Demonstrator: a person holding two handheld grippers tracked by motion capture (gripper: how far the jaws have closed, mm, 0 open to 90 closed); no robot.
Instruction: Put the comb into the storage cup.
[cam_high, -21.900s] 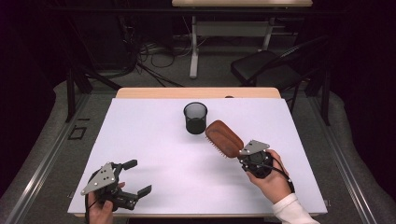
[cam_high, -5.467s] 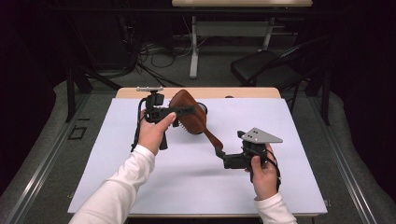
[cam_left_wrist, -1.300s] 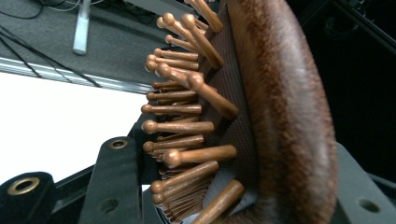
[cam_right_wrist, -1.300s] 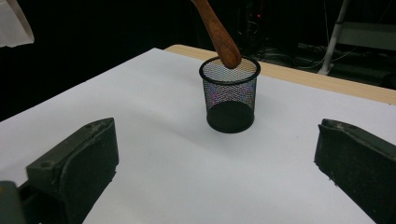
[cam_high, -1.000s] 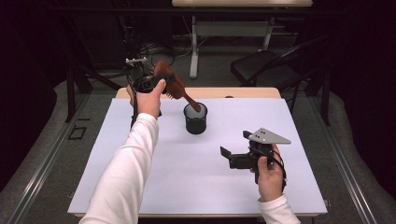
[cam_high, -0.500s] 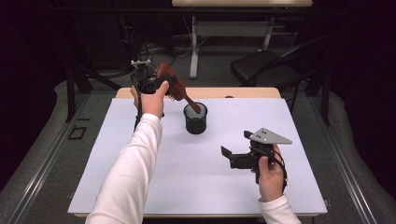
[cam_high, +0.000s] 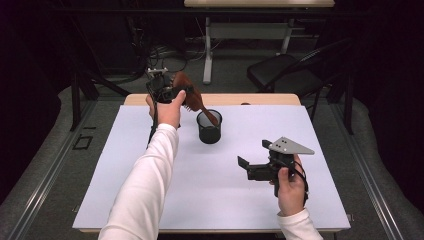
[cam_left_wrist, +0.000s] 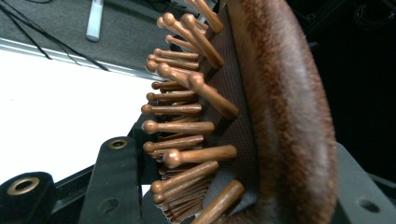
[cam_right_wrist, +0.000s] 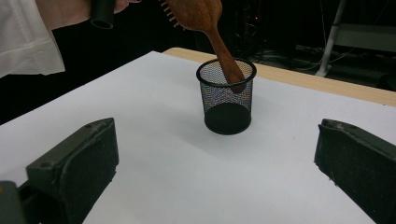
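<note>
Now that the handle of the wooden hairbrush (cam_high: 192, 97) has dipped lower into the black mesh cup (cam_high: 209, 127) than a second ago, seating it looks close, the left gripper (cam_high: 167, 90) clamped on its head, the right gripper (cam_high: 260, 167) open, empty.

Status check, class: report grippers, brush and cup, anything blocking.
Left gripper shut on brush. Handle tip inside cup, brush tilted. Right gripper open, empty. Nothing blocking.
</note>
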